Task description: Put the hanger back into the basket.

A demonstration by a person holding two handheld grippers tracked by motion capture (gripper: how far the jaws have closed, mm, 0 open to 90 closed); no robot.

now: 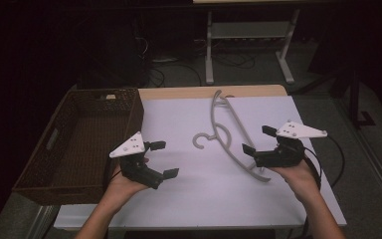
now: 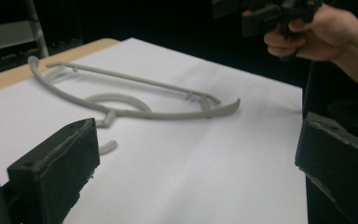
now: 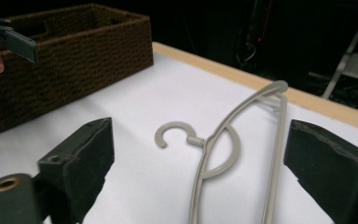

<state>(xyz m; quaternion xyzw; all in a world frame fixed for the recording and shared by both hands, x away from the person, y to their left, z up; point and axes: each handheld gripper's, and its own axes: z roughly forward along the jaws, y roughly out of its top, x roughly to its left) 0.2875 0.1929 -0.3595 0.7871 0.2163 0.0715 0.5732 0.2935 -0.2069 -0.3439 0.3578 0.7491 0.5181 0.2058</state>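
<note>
Grey plastic coat hanger point(image 1: 231, 137) lies mid-desk, untouched. Both fingers spread, empty. I'd bring the right gripper point(image 1: 257, 141) squarely over its near arm before pinching.

Hanger point(image 1: 229, 134) matt grey plastic, smooth; basket point(image 1: 84, 144) rough brown wicker; table point(image 1: 189, 119) cover matt white, wood edge.

Grey hanger point(image 1: 227, 130), brown woven basket point(image 1: 87, 130)
</note>
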